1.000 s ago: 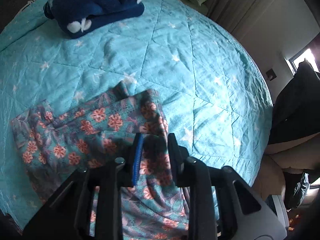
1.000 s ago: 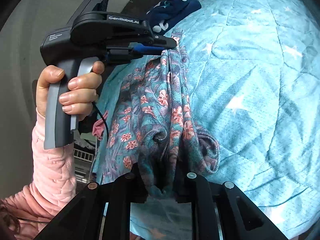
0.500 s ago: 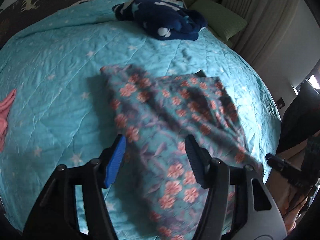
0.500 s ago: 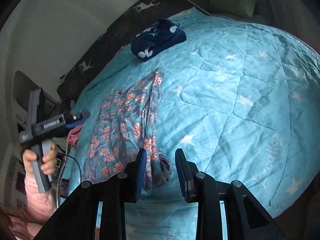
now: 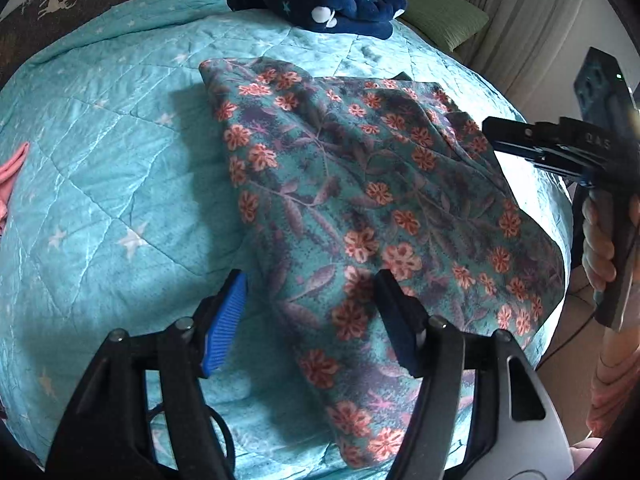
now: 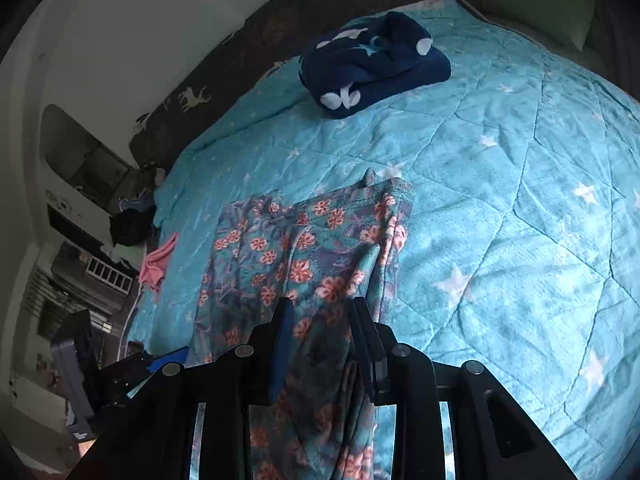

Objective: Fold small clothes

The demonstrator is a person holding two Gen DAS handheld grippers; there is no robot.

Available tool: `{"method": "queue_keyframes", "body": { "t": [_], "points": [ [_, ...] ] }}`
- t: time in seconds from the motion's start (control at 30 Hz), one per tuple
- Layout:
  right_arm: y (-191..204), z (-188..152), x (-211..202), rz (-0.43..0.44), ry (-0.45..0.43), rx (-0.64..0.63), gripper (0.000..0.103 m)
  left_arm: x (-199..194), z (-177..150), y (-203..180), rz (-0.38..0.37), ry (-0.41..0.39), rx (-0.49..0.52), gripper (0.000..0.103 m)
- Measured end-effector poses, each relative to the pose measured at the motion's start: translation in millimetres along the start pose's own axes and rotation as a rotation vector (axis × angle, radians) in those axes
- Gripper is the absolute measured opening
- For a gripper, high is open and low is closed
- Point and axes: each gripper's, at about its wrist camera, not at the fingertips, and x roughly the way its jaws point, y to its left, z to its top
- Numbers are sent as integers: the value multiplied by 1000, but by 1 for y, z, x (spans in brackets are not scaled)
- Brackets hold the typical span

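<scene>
Left gripper [image 5: 310, 312]: jaws spread wide, empty, hovering above the near edge of the floral garment [image 5: 360, 200], blue pad [image 5: 224, 320] over bare quilt, the other finger over the cloth. Right gripper [image 6: 320, 340]: jaws parted with floral fabric bunched between them; grip or mere contact impossible to tell. Floral garment spread flat on the teal star quilt [image 6: 500, 220], one long edge doubled over on the right-hand side in the right wrist view, near end trailing down toward the right gripper. Farther up the quilt, well apart from the garment, a folded navy blanket [image 6: 372, 68] with white shapes. At the quilt's left edge, a pink cloth [image 6: 158, 264]. Beyond the blanket, a green pillow [image 5: 440, 16]. No containers visible.
</scene>
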Motion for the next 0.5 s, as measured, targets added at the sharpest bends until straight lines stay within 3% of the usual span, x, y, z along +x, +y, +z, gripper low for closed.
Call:
{"method": "queue_keyframes", "body": {
  "t": [0.13, 0.2, 0.33, 0.5],
  "points": [
    [-9, 8, 15, 12, 38, 30, 27, 3, -2, 5, -17, 3, -20, 70],
    [-14, 13, 21, -4, 54, 64, 7, 3, -3, 6, -19, 5, -24, 71],
    [-12, 17, 15, -39, 13, 58, 6, 3, -3, 5, -18, 7, -28, 71],
    [-12, 13, 7, -23, 43, 34, 12, 4, -3, 6, -15, 8, -31, 73]
  ]
}}
